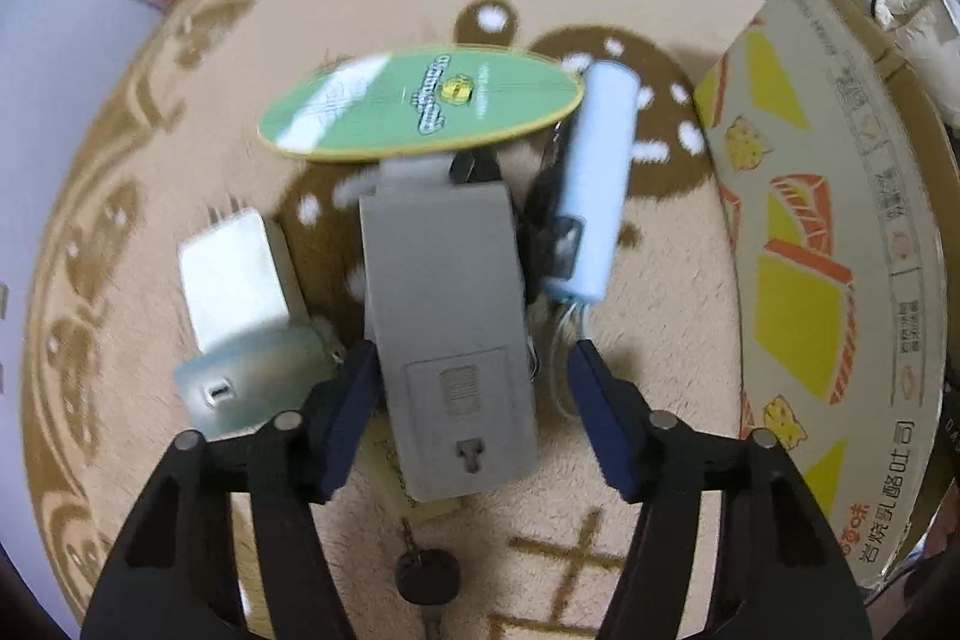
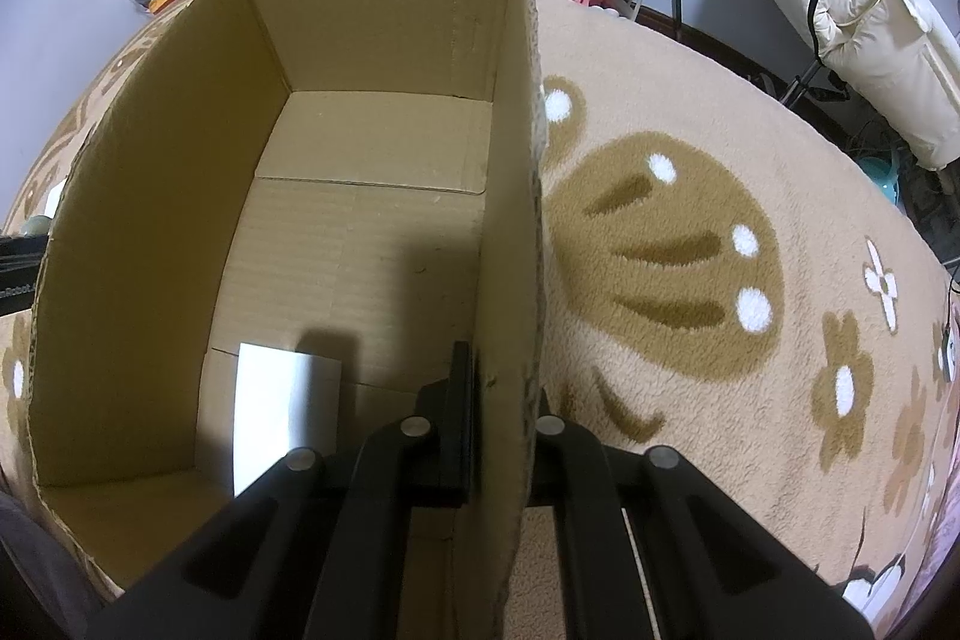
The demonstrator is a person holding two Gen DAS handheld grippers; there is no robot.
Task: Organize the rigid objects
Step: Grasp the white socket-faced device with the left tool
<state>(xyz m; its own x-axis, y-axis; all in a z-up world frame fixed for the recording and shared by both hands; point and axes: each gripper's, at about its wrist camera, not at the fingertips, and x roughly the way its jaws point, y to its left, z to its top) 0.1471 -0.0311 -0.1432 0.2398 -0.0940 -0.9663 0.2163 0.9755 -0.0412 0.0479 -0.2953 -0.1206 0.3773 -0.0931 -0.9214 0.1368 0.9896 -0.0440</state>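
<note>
Below the left claw (image 1: 471, 388) lies a pile of small objects on a beige rug (image 1: 660, 280) patterned with brown shapes. Its blue-padded fingers are spread wide apart, released, on either side of a grey rectangular device (image 1: 447, 328) that lies lengthwise between them; whether the pads touch it is unclear. Ahead of the claw, a green oval fan (image 1: 420, 103) rests over the device's far end. Just right of the device lies a pale blue cylinder (image 1: 594, 187). Left of the claw sits a silvery flat box (image 1: 237, 274) with a pale translucent piece (image 1: 252, 379) in front of it. A black key (image 1: 427, 577) lies near the bottom, between the claw's arms. Farther right stands a printed cardboard box (image 1: 840, 220).

The right claw (image 2: 501, 430) is clenched on the right-hand wall of the open cardboard box (image 2: 510, 160), one finger inside, one outside. Inside, left of the claw, a white sheet (image 2: 282, 412) lies on the box floor.
</note>
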